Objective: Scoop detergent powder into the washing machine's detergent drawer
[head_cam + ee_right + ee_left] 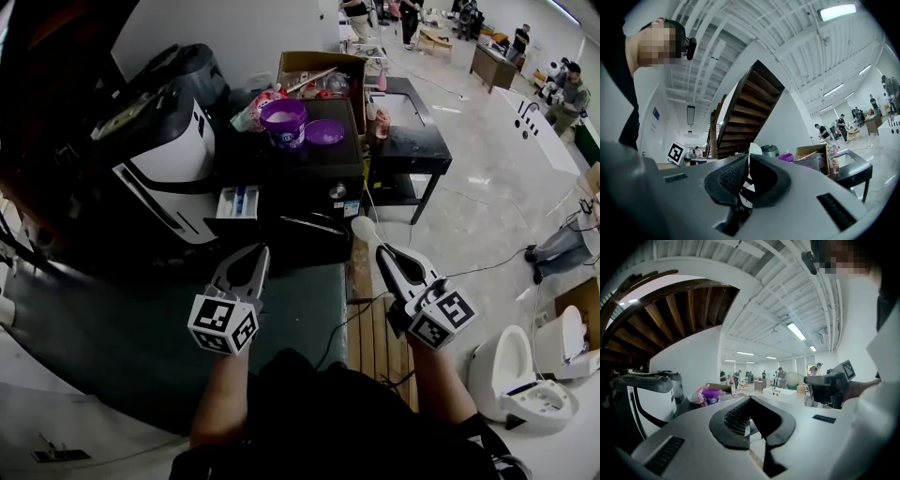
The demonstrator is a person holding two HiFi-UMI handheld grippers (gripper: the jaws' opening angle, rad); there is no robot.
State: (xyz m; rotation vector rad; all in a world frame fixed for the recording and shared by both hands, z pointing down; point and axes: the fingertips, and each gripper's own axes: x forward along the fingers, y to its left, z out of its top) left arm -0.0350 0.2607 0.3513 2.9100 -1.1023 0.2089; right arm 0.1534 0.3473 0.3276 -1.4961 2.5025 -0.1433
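Observation:
The white washing machine [164, 159] stands at the left with its detergent drawer [236, 202] pulled open. An open purple detergent tub [283, 122] and its lid [323, 132] sit on the black cabinet beside it. My right gripper [382, 251] is shut on the handle of a white scoop [364, 228], held low in front of the cabinet, right of the drawer. In the right gripper view the scoop's handle [753, 150] sticks up between the jaws of that gripper [746, 161]. My left gripper [255, 253] [749, 398] is shut and holds nothing, just below the drawer.
A cardboard box [319, 66] stands behind the tub. A black table [412, 141] is to the right of the cabinet. White toilets [511, 370] sit on the floor at the right. Cables cross the wooden pallet [375, 328]. People stand far back in the hall.

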